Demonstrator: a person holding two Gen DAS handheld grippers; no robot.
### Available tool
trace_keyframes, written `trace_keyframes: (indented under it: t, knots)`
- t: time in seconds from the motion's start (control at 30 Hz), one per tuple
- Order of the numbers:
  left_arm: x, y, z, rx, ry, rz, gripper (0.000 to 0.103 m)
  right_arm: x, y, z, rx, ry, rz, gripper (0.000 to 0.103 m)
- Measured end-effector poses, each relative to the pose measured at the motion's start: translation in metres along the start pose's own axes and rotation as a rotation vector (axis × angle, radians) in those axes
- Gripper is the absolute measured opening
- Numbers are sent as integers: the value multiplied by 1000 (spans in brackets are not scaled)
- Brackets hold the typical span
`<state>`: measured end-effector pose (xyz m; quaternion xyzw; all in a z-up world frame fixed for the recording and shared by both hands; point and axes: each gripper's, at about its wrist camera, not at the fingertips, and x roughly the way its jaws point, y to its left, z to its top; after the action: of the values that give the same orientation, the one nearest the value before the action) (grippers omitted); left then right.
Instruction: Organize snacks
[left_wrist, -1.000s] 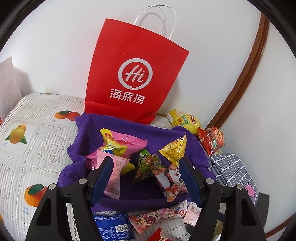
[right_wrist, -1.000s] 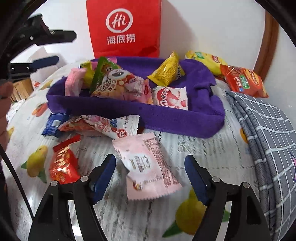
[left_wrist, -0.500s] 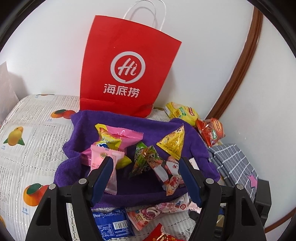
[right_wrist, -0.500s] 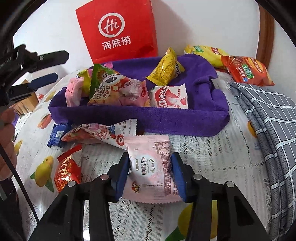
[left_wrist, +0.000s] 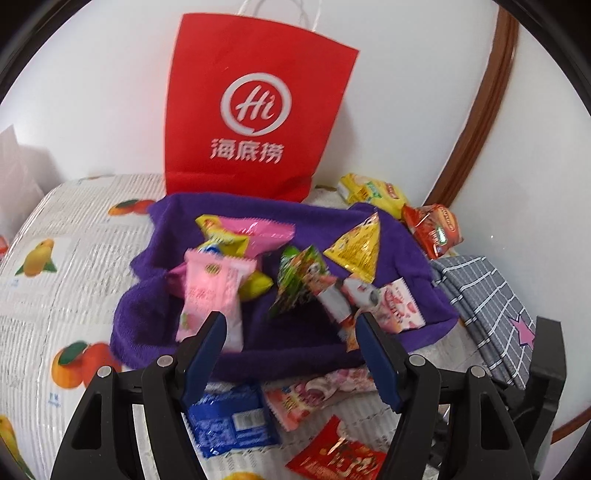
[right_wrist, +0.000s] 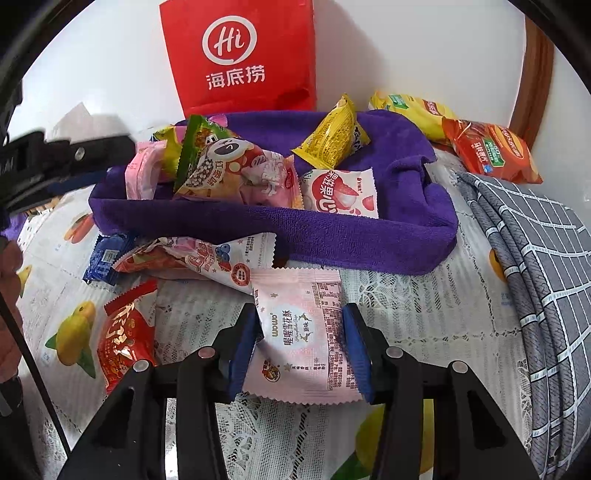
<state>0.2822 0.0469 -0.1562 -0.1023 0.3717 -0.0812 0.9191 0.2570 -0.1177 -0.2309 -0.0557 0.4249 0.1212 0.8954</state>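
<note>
Fruit-print tablecloth (right_wrist: 424, 317) (snacks (right_wrist: 122, 332), purple towel (right_wrist: 332, 236))

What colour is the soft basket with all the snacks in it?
Purple. The soft basket shows best in the right wrist view.

The red paper bag (right_wrist: 240, 55) bore a white "Hi" logo above "海底捞". The pale pink snack packet (right_wrist: 299, 332) read "wowo" and "喔喔雪花酥". Other wrappers' print was too small or blurred.

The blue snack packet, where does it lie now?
The blue snack packet lies on the tablecloth in front of the purple basket, beside a pink packet, under the left tool.
</note>
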Motion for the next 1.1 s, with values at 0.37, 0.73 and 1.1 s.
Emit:
trace_keyframes:
  t: [0.37, 0.73, 1.1]
  knots:
    - [-25, 32, -40, -87, 55, 68, 71, -2, -5, 0, 36, -11, 19, 44]
    - [-28, 42, -81, -90, 175, 87, 71, -4, -9, -1, 75, -19, 32, 44]
    - [-10, 43, -58, -150, 170, 86, 71, -3, -8, -1, 75, -18, 32, 44]
